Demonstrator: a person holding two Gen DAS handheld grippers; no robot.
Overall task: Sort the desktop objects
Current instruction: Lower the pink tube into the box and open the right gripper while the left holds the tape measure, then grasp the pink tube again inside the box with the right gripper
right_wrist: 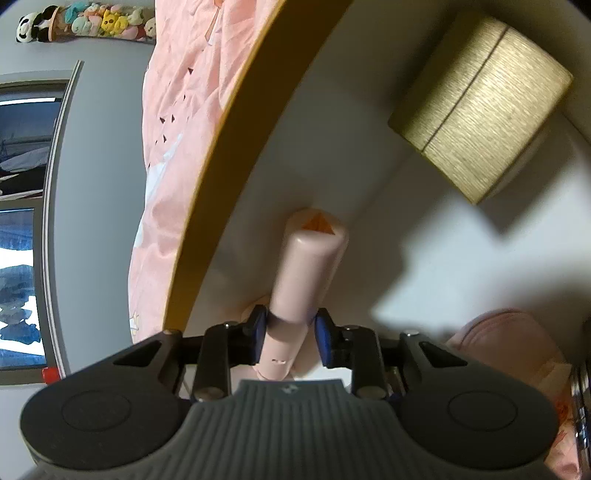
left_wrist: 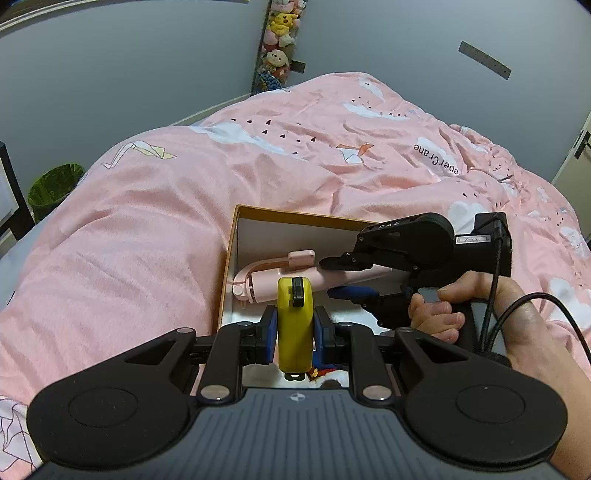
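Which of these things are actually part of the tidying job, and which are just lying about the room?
Part of the job:
- yellow object, gripped in the left tongs
- pink handheld device, between the right tongs inside the box
- open cardboard box
- gold case in the box

Just lying about:
- pink quilt
- plush toys
- green bin

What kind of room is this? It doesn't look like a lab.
Most likely a bedroom in a home. A pink quilt printed with paper cranes covers what looks like a bed, plush toys hang in a column on the wall, and a green bin stands on the floor beside it.
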